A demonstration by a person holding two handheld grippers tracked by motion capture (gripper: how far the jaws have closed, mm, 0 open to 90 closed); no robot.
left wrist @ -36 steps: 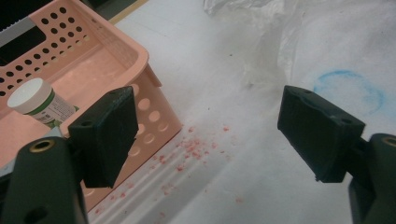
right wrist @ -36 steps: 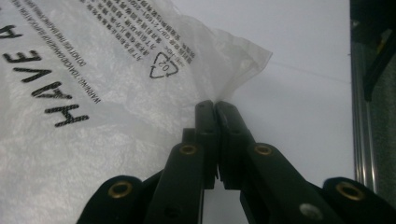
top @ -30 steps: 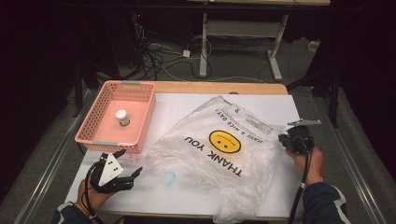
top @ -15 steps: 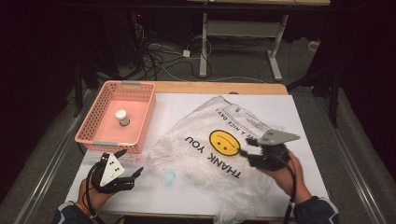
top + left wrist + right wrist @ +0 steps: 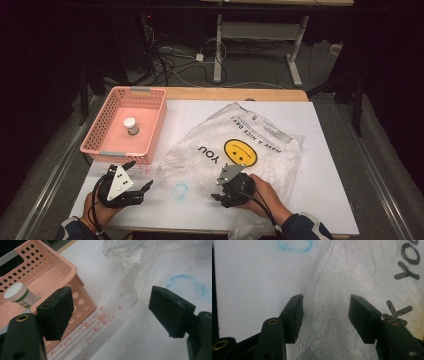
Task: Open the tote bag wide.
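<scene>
Now the right gripper (image 5: 216, 192), jaws just opening, is straddling the plastic bag's (image 5: 260, 150) near-left edge, pads not pressing. Left gripper (image 5: 142, 180) is hovering wide apart near the pink basket (image 5: 150, 135); the bag's lettering is partly covered.

Thin crinkled translucent plastic bag (image 5: 240, 150); perforated glossy pink plastic basket (image 5: 102, 135); matt white paper table cover (image 5: 325, 165).

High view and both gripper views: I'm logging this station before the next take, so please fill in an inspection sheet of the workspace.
Surface: white table sheet with a blue ring mark and red specks.
Job's things: crumpled clear plastic bag with a yellow smiley, lying flat.
Clutter: pink perforated plastic basket holding a small white-capped jar.
Grippers: left hand-held gripper open over bare sheet; right hand-held gripper just been opening, bag edge between its jaws, pads not pressing.
Cables: black lead from right gripper.
Surroundings: dark floor, cable tangle, table legs.
</scene>
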